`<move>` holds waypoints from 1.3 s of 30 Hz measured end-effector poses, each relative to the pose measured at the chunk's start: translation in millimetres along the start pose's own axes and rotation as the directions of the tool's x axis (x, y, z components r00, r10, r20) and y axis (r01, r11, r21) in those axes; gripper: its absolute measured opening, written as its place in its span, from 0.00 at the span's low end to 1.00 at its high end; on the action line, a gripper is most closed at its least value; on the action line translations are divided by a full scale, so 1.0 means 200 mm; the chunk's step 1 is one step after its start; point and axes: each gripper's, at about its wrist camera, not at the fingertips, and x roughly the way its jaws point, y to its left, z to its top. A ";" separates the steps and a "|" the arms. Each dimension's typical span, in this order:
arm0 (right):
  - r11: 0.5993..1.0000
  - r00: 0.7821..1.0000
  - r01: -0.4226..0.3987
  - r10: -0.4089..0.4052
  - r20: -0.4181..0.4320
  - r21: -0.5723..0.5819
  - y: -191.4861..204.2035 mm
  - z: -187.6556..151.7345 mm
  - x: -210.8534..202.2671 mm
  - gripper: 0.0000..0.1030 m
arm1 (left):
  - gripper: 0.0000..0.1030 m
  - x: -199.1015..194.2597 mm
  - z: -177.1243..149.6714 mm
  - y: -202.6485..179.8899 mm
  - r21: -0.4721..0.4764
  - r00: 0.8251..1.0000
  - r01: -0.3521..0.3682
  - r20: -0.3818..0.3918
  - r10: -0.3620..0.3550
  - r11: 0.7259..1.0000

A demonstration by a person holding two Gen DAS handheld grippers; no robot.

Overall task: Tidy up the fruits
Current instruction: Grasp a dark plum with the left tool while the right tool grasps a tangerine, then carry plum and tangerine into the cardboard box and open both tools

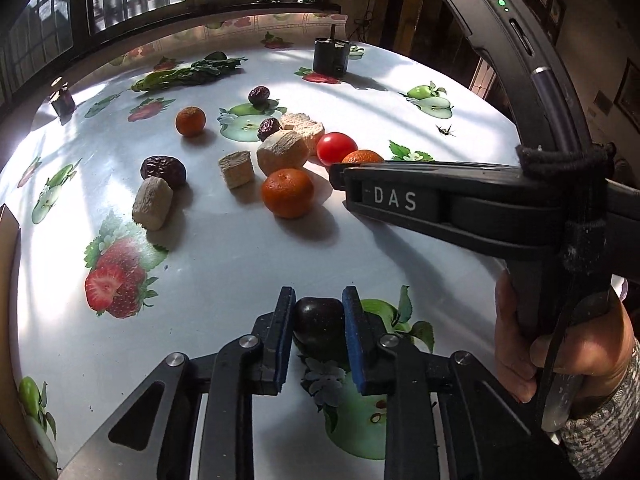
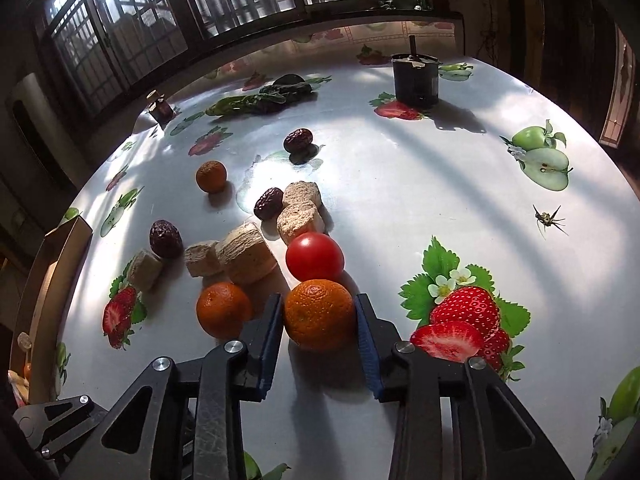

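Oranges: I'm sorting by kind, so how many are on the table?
3. One orange sits between the right gripper's pads, one just left of it, one farther back on the left. None seems hidden.

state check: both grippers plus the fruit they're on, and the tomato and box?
left gripper: shut on dark fruit
right gripper: shut on orange, which rests on table
red tomato: loose, touching orange
cardboard box: open at table's left edge
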 end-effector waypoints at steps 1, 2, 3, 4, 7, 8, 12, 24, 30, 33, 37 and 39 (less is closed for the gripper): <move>1.000 1.000 0.008 -0.008 0.004 -0.008 0.01 0.00 0.00 0.35 | 0.22 -0.01 0.00 0.00 -0.005 1.000 0.004 0.002 -0.004 1.000; 1.000 1.000 0.012 -0.012 0.007 -0.010 0.01 -0.01 0.00 0.35 | 0.22 -0.02 0.00 0.01 -0.009 1.000 0.002 0.010 -0.002 1.000; 1.000 1.000 0.012 -0.012 0.008 -0.008 0.01 -0.01 0.00 0.35 | 0.22 -0.04 0.01 0.01 -0.011 1.000 -0.003 0.019 0.003 1.000; 1.000 1.000 0.009 -0.009 0.008 -0.005 0.01 0.00 0.00 0.35 | 0.22 -0.06 0.01 0.02 -0.013 1.000 -0.007 0.027 0.007 1.000; 1.000 1.000 -0.005 0.005 0.008 0.011 -0.01 0.00 0.00 0.35 | 0.22 -0.10 0.01 0.05 -0.028 0.999 -0.015 0.041 0.016 1.000; 1.000 1.000 -0.008 0.007 0.009 0.014 -0.02 0.00 0.00 0.35 | 0.22 -0.12 0.01 0.06 -0.034 0.999 -0.015 0.043 0.016 0.999; 1.000 1.000 -0.009 0.009 0.018 0.020 -0.02 -0.01 0.00 0.35 | 0.22 -0.20 0.01 0.12 -0.065 0.997 -0.023 0.074 0.028 0.998; 0.993 0.988 -0.076 0.063 0.143 0.086 0.00 -0.04 -0.28 0.36 | 0.22 -0.72 -0.09 0.53 -0.224 0.954 -0.082 0.263 0.141 0.971; 0.983 0.973 -0.185 0.180 0.144 0.020 0.27 0.00 -0.44 0.36 | 0.22 -0.92 -0.18 0.85 -0.336 0.926 -0.112 0.306 0.221 0.935; 0.969 0.961 -0.236 0.243 0.133 -0.068 0.51 0.02 -0.49 0.36 | 0.22 -0.99 -0.23 1.01 -0.373 0.911 -0.181 0.286 0.298 0.910; 0.925 0.934 -0.336 0.351 0.060 -0.178 0.88 0.01 -0.46 0.36 | 0.22 -1.03 -0.28 1.24 -0.400 0.884 -0.309 0.213 0.416 0.863; 0.900 0.922 -0.376 0.388 0.012 -0.218 1.06 0.01 -0.40 0.36 | 0.22 -1.03 -0.32 1.37 -0.425 0.878 -0.352 0.159 0.452 0.834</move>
